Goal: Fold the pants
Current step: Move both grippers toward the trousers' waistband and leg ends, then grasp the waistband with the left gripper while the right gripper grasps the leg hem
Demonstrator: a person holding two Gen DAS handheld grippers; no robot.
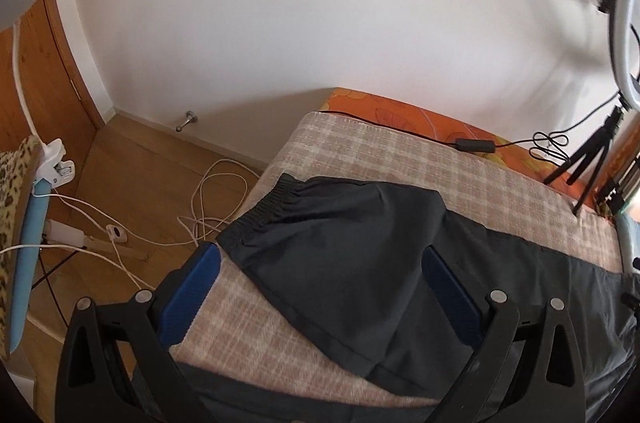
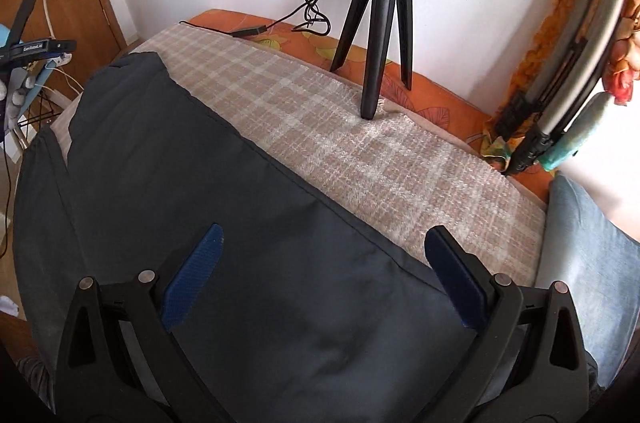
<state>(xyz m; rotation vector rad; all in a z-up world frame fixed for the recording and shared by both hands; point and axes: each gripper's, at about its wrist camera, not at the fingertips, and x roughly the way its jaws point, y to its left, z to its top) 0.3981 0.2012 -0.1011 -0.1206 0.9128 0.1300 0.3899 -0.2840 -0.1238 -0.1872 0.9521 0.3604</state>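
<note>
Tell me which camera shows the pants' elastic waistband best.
The left wrist view: the gathered waistband lies in plain sight at the pants' far-left end on the checked blanket. The right wrist view shows only smooth dark fabric, no visible elastic.

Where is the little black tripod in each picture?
Left wrist view: the black tripod stands far right, at the bed's far edge, under the ring light.
Right wrist view: the tripod stands top centre, one leg on the checked blanket.
Shared landmark: the dark pants lying on that blanket.
</note>
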